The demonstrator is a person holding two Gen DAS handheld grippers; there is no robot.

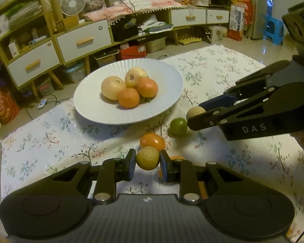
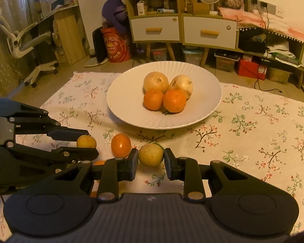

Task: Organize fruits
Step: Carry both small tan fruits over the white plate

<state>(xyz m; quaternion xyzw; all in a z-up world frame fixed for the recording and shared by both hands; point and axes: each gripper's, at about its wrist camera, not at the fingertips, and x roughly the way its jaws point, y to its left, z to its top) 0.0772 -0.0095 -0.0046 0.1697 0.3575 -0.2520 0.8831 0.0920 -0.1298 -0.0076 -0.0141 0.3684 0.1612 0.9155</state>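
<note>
A white plate [image 1: 166, 101] [image 2: 123, 105] on the flowered cloth holds two pale apples and two oranges [image 1: 128, 98] [image 2: 174, 100]. My left gripper [image 1: 147, 162] [image 2: 87, 141] is shut on a small yellow-brown fruit [image 1: 147, 158] [image 2: 86, 141]. My right gripper [image 2: 151, 158] [image 1: 196, 113] is shut on another small yellow-brown fruit [image 2: 151, 155] [image 1: 195, 112]. An orange persimmon-like fruit [image 1: 152, 141] [image 2: 121, 145] and a green lime [image 1: 178, 126] lie on the cloth between the grippers. Another orange fruit [image 1: 177, 158] is mostly hidden behind my left fingers.
The flowered cloth [image 1: 50, 137] [image 2: 253, 133] covers the table. Behind it stand low cabinets with drawers [image 1: 83, 40] [image 2: 209, 32], storage boxes on the floor, an office chair [image 2: 30, 40] and a blue stool [image 1: 274, 30].
</note>
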